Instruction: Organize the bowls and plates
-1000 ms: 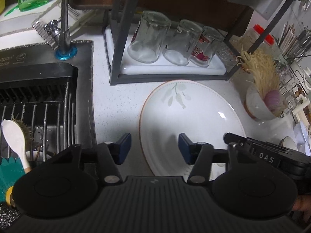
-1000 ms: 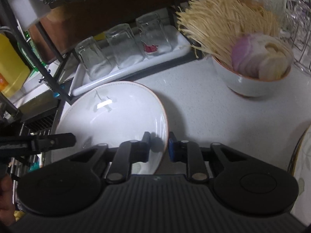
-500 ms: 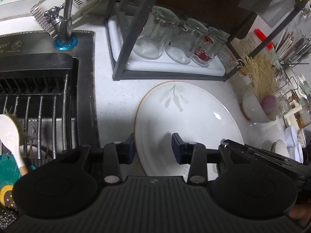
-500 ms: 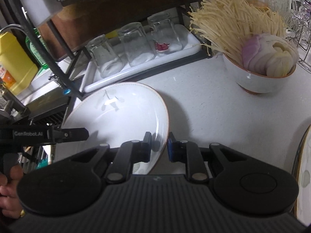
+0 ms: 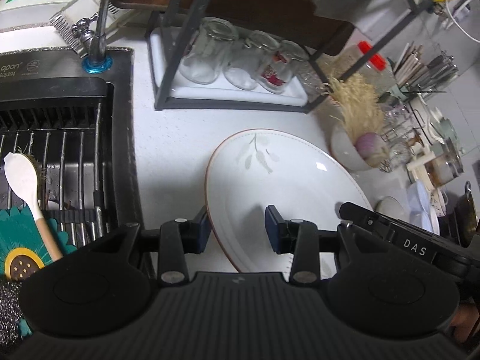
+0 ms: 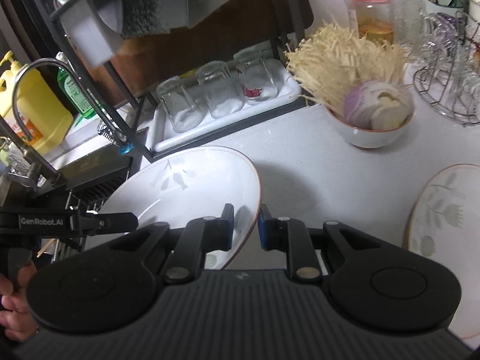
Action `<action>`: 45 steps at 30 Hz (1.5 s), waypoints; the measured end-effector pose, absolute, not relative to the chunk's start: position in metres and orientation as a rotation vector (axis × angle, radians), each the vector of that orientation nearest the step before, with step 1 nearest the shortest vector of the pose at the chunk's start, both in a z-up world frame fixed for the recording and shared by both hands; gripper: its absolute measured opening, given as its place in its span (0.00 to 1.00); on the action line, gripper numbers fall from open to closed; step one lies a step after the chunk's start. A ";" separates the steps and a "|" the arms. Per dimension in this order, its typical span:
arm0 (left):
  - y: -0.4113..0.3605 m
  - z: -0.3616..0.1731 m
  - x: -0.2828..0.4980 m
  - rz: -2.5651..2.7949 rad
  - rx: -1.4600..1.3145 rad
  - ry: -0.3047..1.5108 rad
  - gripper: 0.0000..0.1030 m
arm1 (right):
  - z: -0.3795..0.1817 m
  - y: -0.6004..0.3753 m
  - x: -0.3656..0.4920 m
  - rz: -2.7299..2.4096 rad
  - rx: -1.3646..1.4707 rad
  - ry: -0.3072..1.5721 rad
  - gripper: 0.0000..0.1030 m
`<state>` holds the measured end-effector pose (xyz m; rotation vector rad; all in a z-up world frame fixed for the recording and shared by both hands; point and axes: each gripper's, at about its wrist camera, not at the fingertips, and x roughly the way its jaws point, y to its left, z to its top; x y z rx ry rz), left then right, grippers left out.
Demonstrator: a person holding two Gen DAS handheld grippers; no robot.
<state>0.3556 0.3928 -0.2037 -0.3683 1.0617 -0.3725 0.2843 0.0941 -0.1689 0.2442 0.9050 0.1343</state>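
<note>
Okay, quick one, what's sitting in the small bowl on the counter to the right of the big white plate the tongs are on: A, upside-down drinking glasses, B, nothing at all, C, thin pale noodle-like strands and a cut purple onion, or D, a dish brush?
C: the small bowl holds a bundle of thin pale strands and a cut purple onion.

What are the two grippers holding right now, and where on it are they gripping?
Both hold the large white plate by its rim: the left gripper on its left edge, the right gripper on the opposite edge.

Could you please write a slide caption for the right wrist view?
Right gripper clamps the rim of a large white leaf-patterned plate, tilted above the pale speckled counter.
</note>
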 end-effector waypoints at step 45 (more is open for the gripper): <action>0.130 -0.157 0.314 -0.511 -0.231 1.058 0.42 | -0.127 -0.138 0.184 -0.022 0.404 0.782 0.19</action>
